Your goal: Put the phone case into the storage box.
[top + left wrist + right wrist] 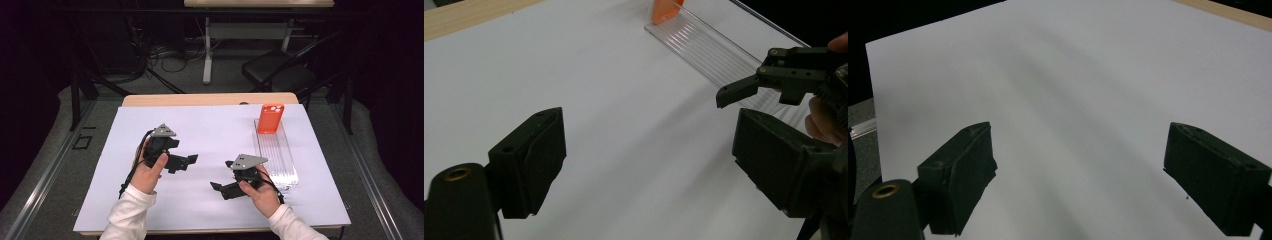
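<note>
An orange phone case (270, 118) stands upright at the far end of a clear ribbed plastic rack (276, 156) on the right of the white sheet; the left gripper view has the case (665, 10) and the rack (716, 52) at its top. My left gripper (185, 151) hovers left of centre, pointing right, open with nothing between its jaws (649, 165). My right gripper (221, 175) sits just left of the rack's near end, pointing left, also open and empty (1078, 175). It appears in the left gripper view as well (781, 75).
A white sheet (210, 130) covers most of the wooden table (200, 99). Beyond the table stand a black chair (280, 70) and a desk leg with cables on the floor. Bare sheet lies between and in front of the grippers.
</note>
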